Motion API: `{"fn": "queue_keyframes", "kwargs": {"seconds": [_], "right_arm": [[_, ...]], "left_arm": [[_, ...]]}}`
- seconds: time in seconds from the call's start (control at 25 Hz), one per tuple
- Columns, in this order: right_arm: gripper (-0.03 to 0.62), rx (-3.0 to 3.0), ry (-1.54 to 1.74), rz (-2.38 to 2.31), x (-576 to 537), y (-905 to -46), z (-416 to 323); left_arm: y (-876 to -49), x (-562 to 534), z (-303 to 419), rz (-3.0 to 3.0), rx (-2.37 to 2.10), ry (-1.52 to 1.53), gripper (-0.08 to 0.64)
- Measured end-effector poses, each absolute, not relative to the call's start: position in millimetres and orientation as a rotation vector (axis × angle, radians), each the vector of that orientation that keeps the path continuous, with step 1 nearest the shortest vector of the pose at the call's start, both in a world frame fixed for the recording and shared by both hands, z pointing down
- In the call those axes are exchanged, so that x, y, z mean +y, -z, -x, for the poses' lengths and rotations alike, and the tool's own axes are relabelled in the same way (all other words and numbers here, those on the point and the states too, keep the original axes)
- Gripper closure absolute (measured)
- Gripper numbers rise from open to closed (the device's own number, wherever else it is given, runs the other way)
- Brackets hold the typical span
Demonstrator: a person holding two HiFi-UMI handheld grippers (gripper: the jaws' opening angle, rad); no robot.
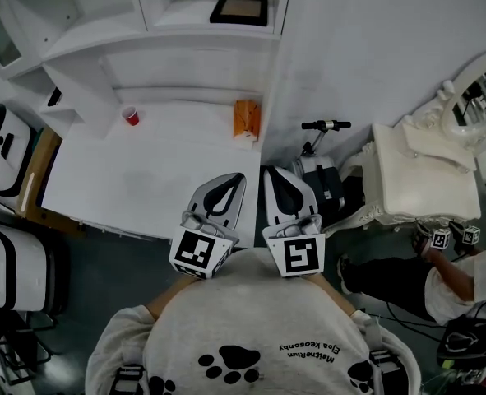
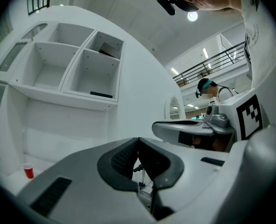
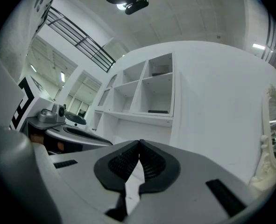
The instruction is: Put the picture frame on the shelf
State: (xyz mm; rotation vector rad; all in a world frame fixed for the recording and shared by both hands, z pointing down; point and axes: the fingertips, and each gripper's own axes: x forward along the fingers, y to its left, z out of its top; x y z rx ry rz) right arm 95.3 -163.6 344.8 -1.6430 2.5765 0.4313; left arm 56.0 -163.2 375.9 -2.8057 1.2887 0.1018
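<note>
A black picture frame [image 1: 239, 9] lies flat in the right-hand compartment of the white shelf unit [image 1: 185, 44]; it shows as a dark strip in the left gripper view [image 2: 102, 94] and the right gripper view [image 3: 158, 111]. Both grippers are held close to the person's chest, well short of the shelf. My left gripper [image 1: 235, 178] is shut with nothing between its tips [image 2: 138, 139]. My right gripper [image 1: 270, 172] is shut and empty too [image 3: 139, 142]. The two sit side by side, pointing toward the shelf.
A white desk top [image 1: 144, 179] lies under the shelf with a small red cup [image 1: 131, 116] at the back left and an orange object [image 1: 247, 118] at the back right. A scooter handlebar [image 1: 325, 126] and a white ornate dresser [image 1: 419, 171] stand to the right. Another person [image 1: 440, 282] sits at far right.
</note>
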Motion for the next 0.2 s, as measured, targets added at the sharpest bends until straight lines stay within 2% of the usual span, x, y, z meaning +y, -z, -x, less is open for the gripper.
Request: {"fn": "queue_keyframes", "kwargs": {"seconds": [0.2], "right_arm": [[0.560, 2.599, -0.455, 1.625, -167.7, -345.6, -96.7]], "left_arm": [[-379.8, -166.3, -59.0, 2.820, 1.302, -0.100, 0.540]]}}
